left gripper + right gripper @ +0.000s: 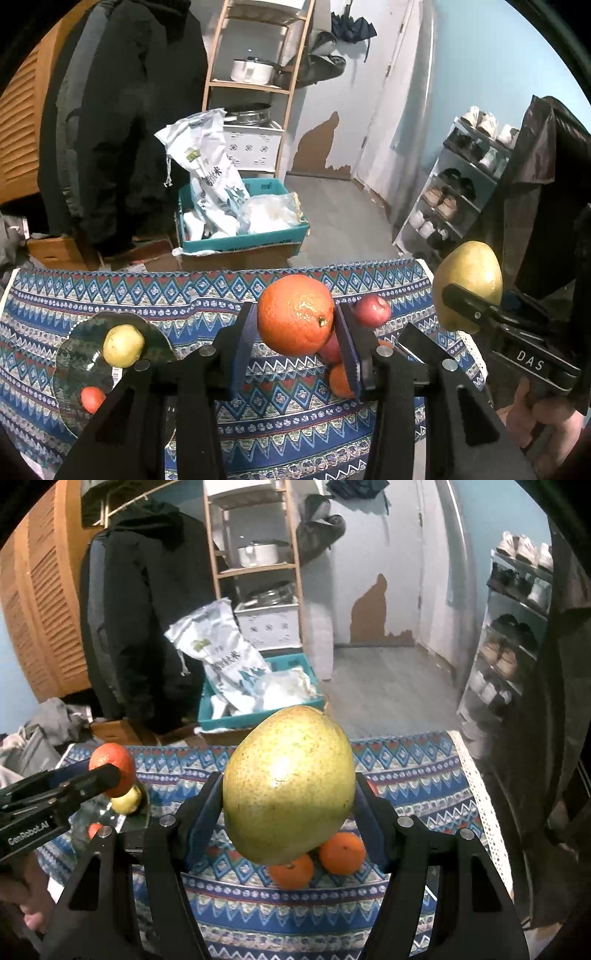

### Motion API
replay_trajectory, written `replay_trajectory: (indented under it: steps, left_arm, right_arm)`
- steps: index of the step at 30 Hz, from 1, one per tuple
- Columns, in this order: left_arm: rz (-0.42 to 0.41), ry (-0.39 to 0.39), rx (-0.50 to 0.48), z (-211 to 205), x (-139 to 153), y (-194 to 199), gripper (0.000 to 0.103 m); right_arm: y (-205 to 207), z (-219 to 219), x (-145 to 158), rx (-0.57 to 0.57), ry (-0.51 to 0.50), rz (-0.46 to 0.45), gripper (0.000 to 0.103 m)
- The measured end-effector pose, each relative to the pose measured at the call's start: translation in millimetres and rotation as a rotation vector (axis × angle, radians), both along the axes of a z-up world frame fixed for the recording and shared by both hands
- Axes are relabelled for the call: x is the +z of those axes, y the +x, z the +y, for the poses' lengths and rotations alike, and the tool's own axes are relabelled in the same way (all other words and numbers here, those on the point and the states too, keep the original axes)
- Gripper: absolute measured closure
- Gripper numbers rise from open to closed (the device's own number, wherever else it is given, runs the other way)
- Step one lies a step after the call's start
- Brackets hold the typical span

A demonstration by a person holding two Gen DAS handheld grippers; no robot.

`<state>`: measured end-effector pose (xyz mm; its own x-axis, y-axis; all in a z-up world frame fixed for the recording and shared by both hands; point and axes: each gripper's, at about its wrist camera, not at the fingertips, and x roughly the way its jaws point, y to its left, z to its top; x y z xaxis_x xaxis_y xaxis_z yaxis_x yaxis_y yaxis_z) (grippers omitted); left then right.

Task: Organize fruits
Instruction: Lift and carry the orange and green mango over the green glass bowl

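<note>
My left gripper (295, 332) is shut on a large orange (295, 314), held above the patterned tablecloth (184, 295). My right gripper (288, 805) is shut on a big yellow-green pear (288, 782), also held in the air; this pear shows at the right of the left wrist view (469, 284). A dark glass plate (79, 354) at the left holds a small yellow pear (123, 345) and a small red fruit (92, 398). On the cloth lie a red apple (371, 309), another red fruit (330, 349) and small oranges (341, 853) (291, 871).
The table's far edge (258, 271) drops to a floor with a teal box of bags (240, 221). A wooden shelf (255, 85) stands behind, a shoe rack (454, 192) at right, a dark coat (122, 129) at left.
</note>
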<state>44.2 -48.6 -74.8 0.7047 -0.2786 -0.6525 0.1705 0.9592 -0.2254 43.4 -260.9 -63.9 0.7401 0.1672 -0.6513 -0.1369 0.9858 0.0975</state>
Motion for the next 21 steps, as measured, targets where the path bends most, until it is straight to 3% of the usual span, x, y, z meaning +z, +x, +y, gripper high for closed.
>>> replay_trajectory:
  steps: [21]
  left_arm:
    - [-0.025,-0.012,0.093,56,9,-17,0.059]
  right_arm:
    - [10,71,19,0.127,0.015,-0.021,0.035]
